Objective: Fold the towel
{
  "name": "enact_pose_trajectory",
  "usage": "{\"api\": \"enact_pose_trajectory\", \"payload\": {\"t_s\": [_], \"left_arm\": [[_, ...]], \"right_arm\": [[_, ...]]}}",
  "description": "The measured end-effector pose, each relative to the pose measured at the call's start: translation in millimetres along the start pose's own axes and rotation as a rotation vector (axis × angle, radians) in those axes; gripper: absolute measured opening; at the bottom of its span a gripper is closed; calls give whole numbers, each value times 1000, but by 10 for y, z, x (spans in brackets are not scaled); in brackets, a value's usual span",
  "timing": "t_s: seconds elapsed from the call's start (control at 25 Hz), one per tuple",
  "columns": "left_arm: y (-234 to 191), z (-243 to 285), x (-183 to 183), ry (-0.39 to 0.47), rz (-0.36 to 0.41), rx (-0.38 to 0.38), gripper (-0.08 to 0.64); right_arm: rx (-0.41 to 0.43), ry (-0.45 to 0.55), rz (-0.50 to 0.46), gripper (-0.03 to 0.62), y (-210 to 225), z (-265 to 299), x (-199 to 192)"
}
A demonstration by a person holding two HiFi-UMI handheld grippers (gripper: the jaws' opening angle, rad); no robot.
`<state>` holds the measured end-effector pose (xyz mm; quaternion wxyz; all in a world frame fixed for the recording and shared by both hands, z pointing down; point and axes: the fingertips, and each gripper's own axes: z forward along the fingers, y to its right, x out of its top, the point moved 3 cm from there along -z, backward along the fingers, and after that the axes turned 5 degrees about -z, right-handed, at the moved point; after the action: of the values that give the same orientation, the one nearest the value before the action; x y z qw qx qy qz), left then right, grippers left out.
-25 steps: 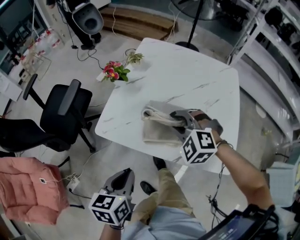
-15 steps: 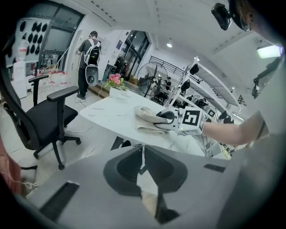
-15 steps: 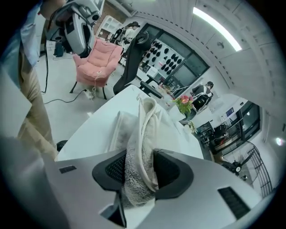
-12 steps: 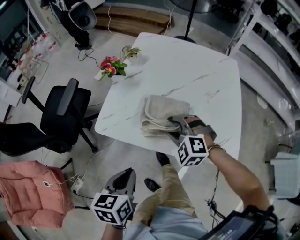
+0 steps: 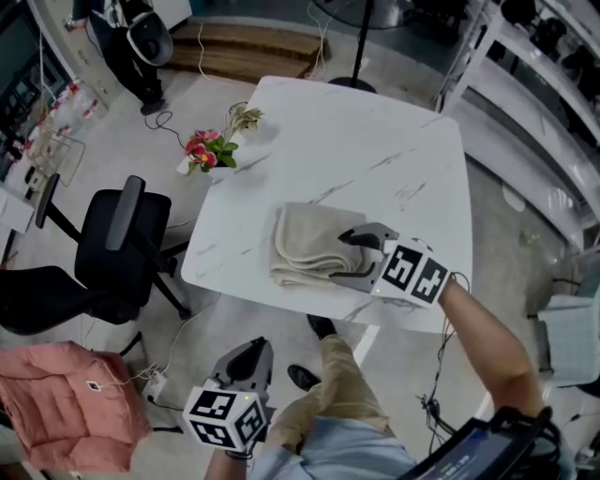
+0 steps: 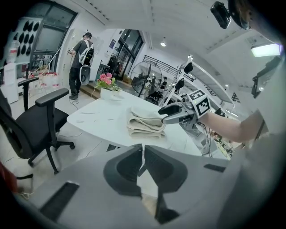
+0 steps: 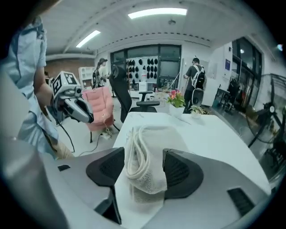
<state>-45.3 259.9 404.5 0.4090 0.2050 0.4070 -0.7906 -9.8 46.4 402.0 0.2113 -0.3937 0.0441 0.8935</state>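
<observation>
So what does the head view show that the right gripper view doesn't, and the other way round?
Only the head view: the person's shoes and the table's whole outline. Only the right gripper view: ceiling lights and the far wall. Both: the towel, lying between the jaws of the right gripper, which have just been opening and stand apart; also the flowers, black chair and left gripper.

Counted from where I stand: two grippers in my hands, left gripper and right gripper, one towel, one white table, one bunch of pink flowers, one black office chair, one pink cushion, two people standing far off
</observation>
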Motion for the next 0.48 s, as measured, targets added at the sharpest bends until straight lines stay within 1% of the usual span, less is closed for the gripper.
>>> {"api": "enact_pose_trajectory", "payload": {"t_s": [0.08,0.12,0.2,0.28,0.36,0.4,0.48], "left_arm": [[-4,13,-8,-3,1,0,18],[-7,19,-12,-5,1,1,18],[2,30,-14,-8,3,1,18],[32,47,3,-7,8,-6,18],[65,79,42,-4,16,-15,18],[81,105,64,-2,22,-20,18],[126,176,116,0,39,-32,18]], "right_arm": [[13,-18,17,254,-6,51,-14],[8,-40,-6,232,-20,77,-31],[-25,-74,-99,76,-59,91,-52],[-77,-59,-194,51,-114,35,-40],[-136,-29,-270,48,-177,-51,-39],[-156,-26,-308,49,-215,-77,-61],[-172,-33,-374,49,-292,-88,-141]]}}
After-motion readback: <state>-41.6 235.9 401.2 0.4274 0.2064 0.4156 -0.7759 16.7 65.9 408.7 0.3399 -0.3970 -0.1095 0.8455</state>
